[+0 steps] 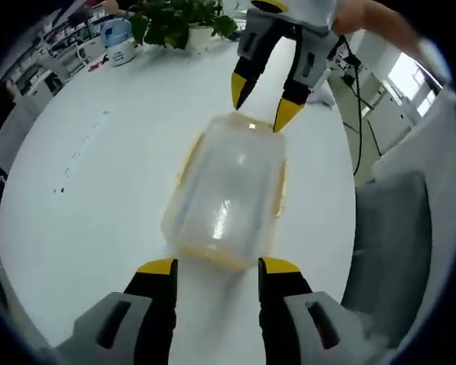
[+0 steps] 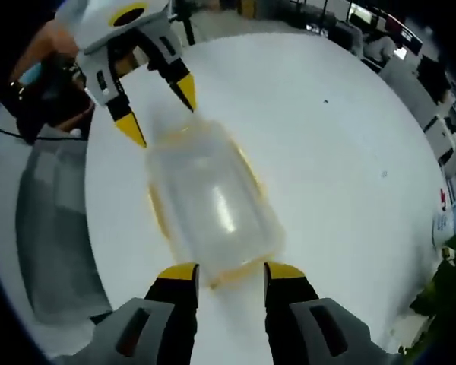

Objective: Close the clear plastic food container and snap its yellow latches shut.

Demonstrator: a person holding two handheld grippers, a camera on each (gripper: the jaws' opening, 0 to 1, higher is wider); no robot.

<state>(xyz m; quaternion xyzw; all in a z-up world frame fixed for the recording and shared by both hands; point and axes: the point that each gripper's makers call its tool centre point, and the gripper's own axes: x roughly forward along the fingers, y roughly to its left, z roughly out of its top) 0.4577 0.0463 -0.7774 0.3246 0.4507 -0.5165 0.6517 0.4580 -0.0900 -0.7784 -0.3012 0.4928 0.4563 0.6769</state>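
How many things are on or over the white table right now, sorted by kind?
Clear food containers: 1, the container with yellow latches.
Grippers: 2, the left gripper and the right gripper, one at each end of it.
Potted plants: 1, the plant.
Bottles: 1, the bottle.
Total: 5

No text, label, brand, number or sign was legible in either view. The small dark marks on the round white table (image 1: 99,152) and the label on a distant blue-and-white bottle (image 1: 120,38) were too blurred to read.
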